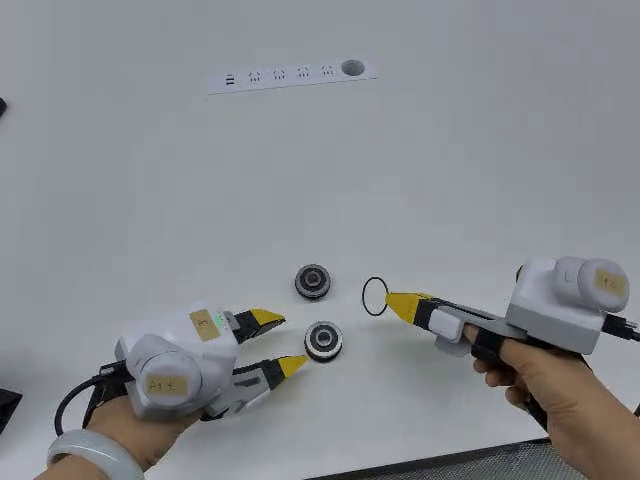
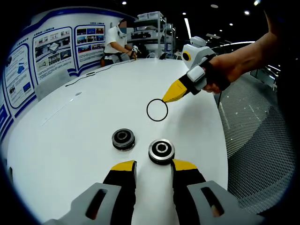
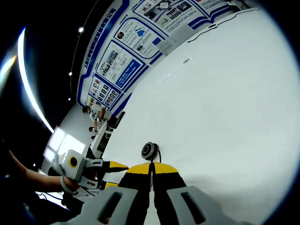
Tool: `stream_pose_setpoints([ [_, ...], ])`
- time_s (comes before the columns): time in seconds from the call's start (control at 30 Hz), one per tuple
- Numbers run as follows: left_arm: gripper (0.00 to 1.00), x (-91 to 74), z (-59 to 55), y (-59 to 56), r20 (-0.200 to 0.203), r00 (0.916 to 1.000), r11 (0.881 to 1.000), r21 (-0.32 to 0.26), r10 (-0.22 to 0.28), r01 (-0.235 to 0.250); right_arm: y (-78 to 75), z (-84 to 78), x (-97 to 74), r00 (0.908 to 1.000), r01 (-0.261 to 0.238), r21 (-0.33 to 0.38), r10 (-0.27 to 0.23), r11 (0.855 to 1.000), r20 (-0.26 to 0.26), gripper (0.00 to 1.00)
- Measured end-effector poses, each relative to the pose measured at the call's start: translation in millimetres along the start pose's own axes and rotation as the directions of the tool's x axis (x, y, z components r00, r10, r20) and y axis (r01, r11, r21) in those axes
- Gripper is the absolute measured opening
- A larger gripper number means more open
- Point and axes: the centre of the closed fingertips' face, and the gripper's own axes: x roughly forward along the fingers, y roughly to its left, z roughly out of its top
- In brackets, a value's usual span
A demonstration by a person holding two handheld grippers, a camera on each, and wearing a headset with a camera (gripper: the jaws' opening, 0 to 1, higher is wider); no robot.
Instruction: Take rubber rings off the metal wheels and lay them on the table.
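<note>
Two metal wheels lie on the white table (image 1: 450, 180): a far wheel (image 1: 313, 281) (image 2: 123, 138) and a near wheel (image 1: 323, 340) (image 2: 161, 151), both with dark rims. My left gripper (image 1: 280, 342) (image 2: 153, 166) is open, its yellow tips just short of the near wheel and either side of it. My right gripper (image 1: 400, 303) (image 3: 151, 168) is shut on a thin black rubber ring (image 1: 375, 296) (image 2: 157, 110), which hangs from its tip to the right of the wheels. In the right gripper view a wheel (image 3: 149, 151) lies just past the shut jaws.
A white power strip (image 1: 290, 75) lies at the far side of the table. The table's front edge (image 1: 440, 462) runs close under my hands. People stand at the far end of the room (image 2: 115, 40).
</note>
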Motion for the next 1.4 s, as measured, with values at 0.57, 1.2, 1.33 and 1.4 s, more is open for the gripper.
stream_pose_setpoints([
  [0.57, 0.29, 0.8, -2.7, -0.1, -0.012, 0.9999, 1.0, -0.004, -0.002, 0.002, -40.5, -8.2, 2.6, 0.9879, 0.151, -0.076, -0.153, 0.986, -0.024, 0.03],
  [1.2, 0.28, 1.9, 0.5, -0.9, -0.005, 1.0, 1.0, -0.001, -0.004, 0.004, -33.2, -7.8, 1.6, 0.9887, 0.144, -0.144, -0.148, 0.979, -0.019, 0.21],
  [1.33, 0.26, 2.5, 4.6, -0.6, 0.004, 1.0, 1.0, -0.002, -0.003, 0.003, -18.8, -12.5, 6.2, 0.9937, 0.103, -0.142, -0.108, 0.985, -0.029, 0.21],
  [1.4, 0.25, 3.4, 7.0, -0.2, 0.007, 1.0, 1.0, 0.002, -0.003, 0.003, -13.4, -18.1, 9.3, 0.9946, 0.086, -0.144, -0.093, 0.986, -0.046, 0.2],
])
